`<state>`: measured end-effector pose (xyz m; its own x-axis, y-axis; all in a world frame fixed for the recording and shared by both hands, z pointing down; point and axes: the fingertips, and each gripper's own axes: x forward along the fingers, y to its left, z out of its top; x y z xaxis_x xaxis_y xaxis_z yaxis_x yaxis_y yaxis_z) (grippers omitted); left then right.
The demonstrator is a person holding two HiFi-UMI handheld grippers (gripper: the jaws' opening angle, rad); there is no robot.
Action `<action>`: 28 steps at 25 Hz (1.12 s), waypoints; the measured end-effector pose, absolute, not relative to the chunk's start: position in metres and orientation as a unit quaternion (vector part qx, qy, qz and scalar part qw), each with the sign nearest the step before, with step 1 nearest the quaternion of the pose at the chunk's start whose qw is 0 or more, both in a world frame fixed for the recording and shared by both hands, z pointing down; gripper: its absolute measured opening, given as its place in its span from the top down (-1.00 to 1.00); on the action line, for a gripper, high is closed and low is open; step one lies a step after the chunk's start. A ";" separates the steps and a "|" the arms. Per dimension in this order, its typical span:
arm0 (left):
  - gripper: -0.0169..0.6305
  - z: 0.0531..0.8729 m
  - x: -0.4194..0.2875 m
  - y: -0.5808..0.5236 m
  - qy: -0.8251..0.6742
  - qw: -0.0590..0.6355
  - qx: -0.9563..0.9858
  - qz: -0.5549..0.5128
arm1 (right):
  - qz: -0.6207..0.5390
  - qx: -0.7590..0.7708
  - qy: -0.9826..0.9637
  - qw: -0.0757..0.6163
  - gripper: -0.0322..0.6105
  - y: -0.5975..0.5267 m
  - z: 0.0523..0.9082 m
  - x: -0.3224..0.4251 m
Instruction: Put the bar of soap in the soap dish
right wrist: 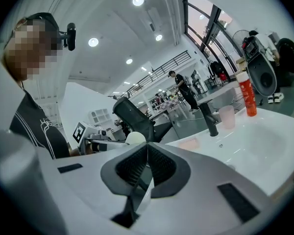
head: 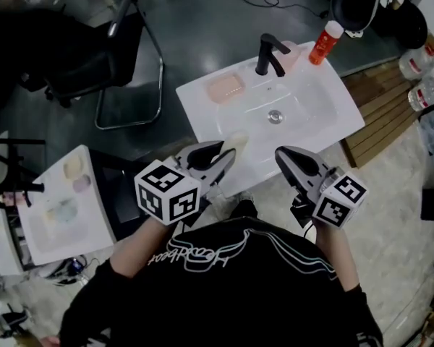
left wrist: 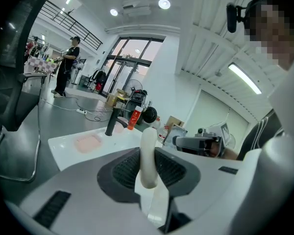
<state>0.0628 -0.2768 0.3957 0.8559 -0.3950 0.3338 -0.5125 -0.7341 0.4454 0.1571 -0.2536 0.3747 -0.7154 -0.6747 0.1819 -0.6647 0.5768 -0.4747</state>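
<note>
Nearest the camera, the left gripper [head: 226, 153] is seen clamped on the bar of soap [left wrist: 148, 151]. The pale bar is pinched across its two broad faces by the ribbed pads, and its rounded end stands out past the jaw tips. The right gripper [right wrist: 147, 153] is held just beside it with its jaws pressed together and nothing between them. The soap is judged to be light and stiff, but smooth and probably slippery, so a hold on the flat faces, near the middle rather than the rounded edges, is thought safest. Hard squeezing is to be avoided, since the bar could be squirted out or dented. Beyond the grippers the white sink [head: 325, 118] is reached, and the pink soap dish [head: 225, 87] is found empty on its far left corner, well apart from the bar. The black tap [head: 269, 55] and a red bottle [head: 325, 42] are set further back.
</note>
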 end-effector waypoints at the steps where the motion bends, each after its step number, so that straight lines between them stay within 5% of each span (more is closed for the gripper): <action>1: 0.61 0.397 0.065 -0.282 -0.249 0.272 0.923 0.109 | -0.264 -0.373 0.889 0.007 0.81 -0.260 0.376 0.161; 15: 0.61 0.412 0.094 -0.357 -0.307 0.302 0.897 0.095 | -0.279 -0.321 0.905 -0.016 0.81 -0.335 0.388 0.196; 28: 0.61 0.434 0.099 -0.422 -0.370 0.219 0.887 0.168 | -0.282 -0.289 0.914 -0.049 0.81 -0.369 0.413 0.210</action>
<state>0.0988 -0.4219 0.4338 0.6689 -0.5836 0.4605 -0.7308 -0.6298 0.2633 0.2096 -0.3692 0.4130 -0.8283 -0.5003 0.2520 -0.5554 0.6746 -0.4862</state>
